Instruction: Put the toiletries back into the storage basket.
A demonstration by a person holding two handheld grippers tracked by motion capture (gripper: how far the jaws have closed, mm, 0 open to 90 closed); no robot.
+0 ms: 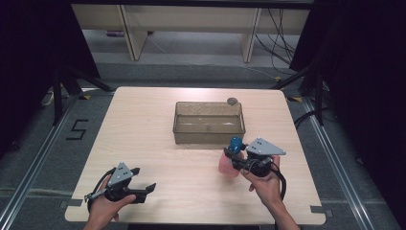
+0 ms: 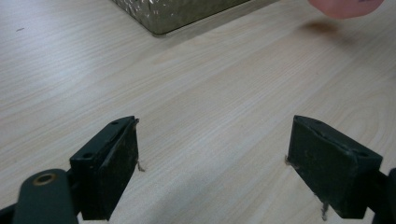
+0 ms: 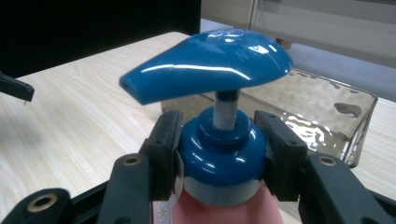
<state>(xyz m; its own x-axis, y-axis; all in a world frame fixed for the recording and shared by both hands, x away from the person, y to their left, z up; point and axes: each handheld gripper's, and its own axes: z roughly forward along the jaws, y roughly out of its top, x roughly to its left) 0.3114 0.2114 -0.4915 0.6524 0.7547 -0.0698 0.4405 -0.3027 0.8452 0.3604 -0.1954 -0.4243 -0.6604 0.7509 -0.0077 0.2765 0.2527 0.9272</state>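
Note:
A pink pump bottle [image 1: 227, 164] with a blue pump head [image 3: 210, 65] is held just in front of the clear tub [image 1: 209, 122]. My right gripper [image 1: 238, 157] is shut on the bottle's blue collar [image 3: 216, 154], one jaw on each side. The bottle's pink base [image 2: 345, 6] hangs a little above the table, with its shadow beneath. My left gripper [image 1: 144, 179] is near the front left of the table, open, with bare wood between its jaws. Its pads [image 2: 121, 161] sit just above the tabletop.
The clear rectangular tub [image 3: 327, 116] stands mid-table and looks empty. A small round grey object [image 1: 232, 101] lies on the table behind the tub's far right corner. The wooden table [image 1: 143, 124] has open room on its left half. Dark stands flank the table.

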